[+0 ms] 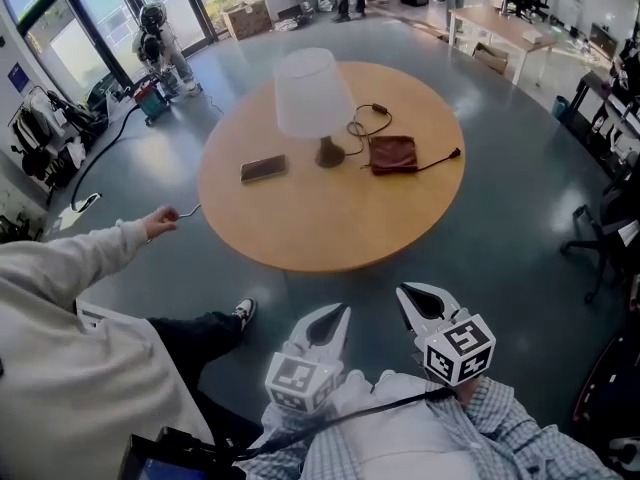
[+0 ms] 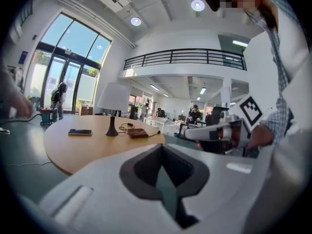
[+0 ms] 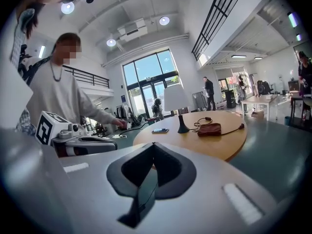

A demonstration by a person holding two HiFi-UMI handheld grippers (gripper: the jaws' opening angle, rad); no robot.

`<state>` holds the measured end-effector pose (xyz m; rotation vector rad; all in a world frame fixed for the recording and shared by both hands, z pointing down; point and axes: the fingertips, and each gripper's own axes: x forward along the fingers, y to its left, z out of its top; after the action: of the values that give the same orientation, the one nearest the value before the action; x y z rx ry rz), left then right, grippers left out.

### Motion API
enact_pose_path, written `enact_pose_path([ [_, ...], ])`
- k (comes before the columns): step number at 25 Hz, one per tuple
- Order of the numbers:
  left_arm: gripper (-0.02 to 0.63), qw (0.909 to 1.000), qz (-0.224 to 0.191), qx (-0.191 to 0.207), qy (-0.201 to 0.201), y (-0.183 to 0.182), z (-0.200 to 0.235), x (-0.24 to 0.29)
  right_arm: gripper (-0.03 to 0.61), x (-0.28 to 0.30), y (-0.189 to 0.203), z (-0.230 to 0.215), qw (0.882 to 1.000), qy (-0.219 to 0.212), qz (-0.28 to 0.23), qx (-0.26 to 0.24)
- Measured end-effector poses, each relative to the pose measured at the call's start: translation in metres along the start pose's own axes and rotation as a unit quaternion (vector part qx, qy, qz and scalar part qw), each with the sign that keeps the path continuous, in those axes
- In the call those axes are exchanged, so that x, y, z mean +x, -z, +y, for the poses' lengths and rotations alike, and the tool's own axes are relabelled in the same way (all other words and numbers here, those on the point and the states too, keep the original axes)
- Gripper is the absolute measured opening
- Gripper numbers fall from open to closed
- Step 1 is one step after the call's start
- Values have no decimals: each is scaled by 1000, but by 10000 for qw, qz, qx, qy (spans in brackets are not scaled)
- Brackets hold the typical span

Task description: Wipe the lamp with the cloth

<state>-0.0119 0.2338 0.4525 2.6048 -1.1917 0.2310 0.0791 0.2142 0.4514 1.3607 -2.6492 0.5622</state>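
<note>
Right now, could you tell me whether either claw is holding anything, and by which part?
Nothing is held: the left claw and the right claw are both shut and empty; the cloth lies on the table.

the head view looks steeply down on the table [image 1: 330,228] that both low gripper views face.

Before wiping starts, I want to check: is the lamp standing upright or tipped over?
Upright: the lamp stands on its base on the round table, shade on top.

text: none legible | marker cube [image 1: 459,348]: black-and-white square pattern, no letters | blue wall sign [image 1: 18,76]: too small
</note>
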Motion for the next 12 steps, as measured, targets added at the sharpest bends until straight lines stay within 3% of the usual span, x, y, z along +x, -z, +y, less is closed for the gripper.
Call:
enact_pose_path([
  [12,-2,9999,-35,-10,-151,9,-19,10,3,-20,6,-19,10000,-42,7,13],
])
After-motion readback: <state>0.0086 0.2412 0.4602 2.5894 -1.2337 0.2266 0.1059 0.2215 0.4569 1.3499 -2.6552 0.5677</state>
